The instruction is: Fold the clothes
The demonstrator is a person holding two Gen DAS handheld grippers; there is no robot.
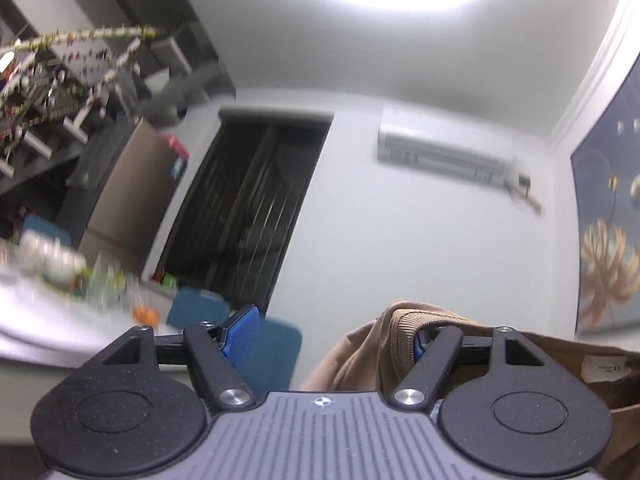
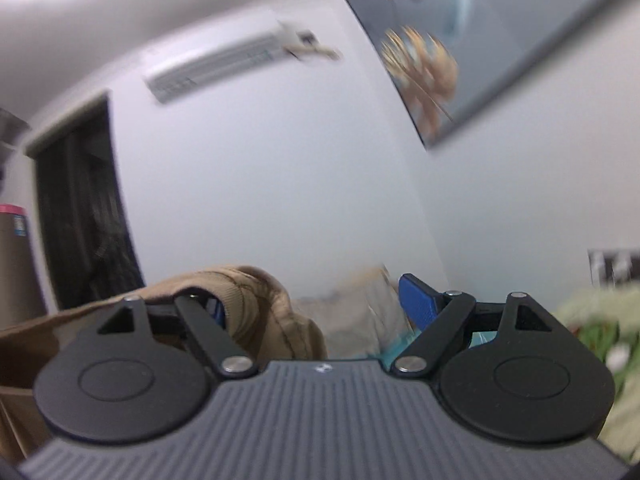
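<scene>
The left gripper [image 1: 328, 336] is seen with its jaws spread wide, and the tan garment [image 1: 372, 344] is draped over its right finger only; nothing is pinched between the pads. The right gripper [image 2: 320, 304] is likewise spread wide, with the tan garment [image 2: 256, 300] hooked over its left finger. The cloth is thus carried between the two tools, on their inner fingers, its long axis running from one gripper to the other, and both are equally near it. Both tools are tilted upward toward the air conditioner [image 1: 444, 148]. How far folding stands cannot be judged, since the hanging part is hidden.
</scene>
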